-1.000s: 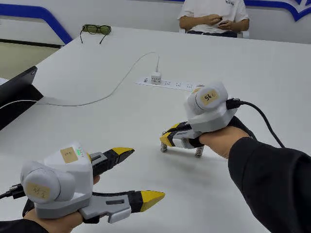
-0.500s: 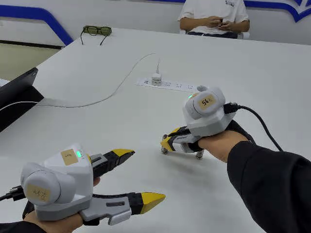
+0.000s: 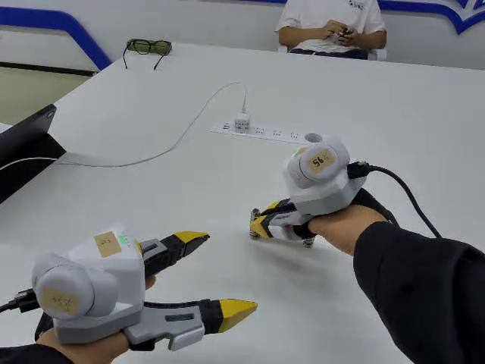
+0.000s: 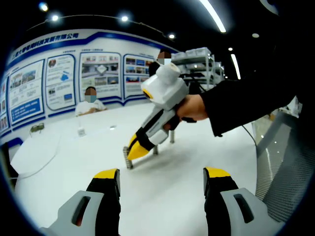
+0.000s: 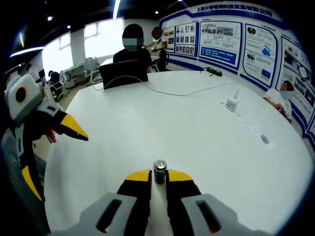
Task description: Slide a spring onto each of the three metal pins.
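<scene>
A small silvery metal pin (image 5: 159, 172) with a rounded, shiny cap is seen upright in the right gripper view. The darker coils of a spring (image 5: 159, 178) are wrapped around its shaft below the cap. It is clamped between the yellow-tipped jaws of the right gripper (image 3: 261, 223), which are closed tight on it, low over the white table (image 3: 151, 197). In the left gripper view, two further pins (image 4: 155, 149) are seen standing on the table just behind the clamped one. Each is ribbed with coils, and the farther one (image 4: 173, 136) is partly hidden under the gripper body.

The left gripper (image 3: 231, 271) is held near the table's front edge, well apart from the pins. Its jaws are spread wide and nothing is held between them.

Farther back, a white power strip (image 3: 261, 130) is laid on the table with an adapter (image 3: 242, 121) plugged in. A pair of glasses (image 3: 148, 47) is placed near the far corner, and a person (image 3: 331, 26) is seated at the far side.
</scene>
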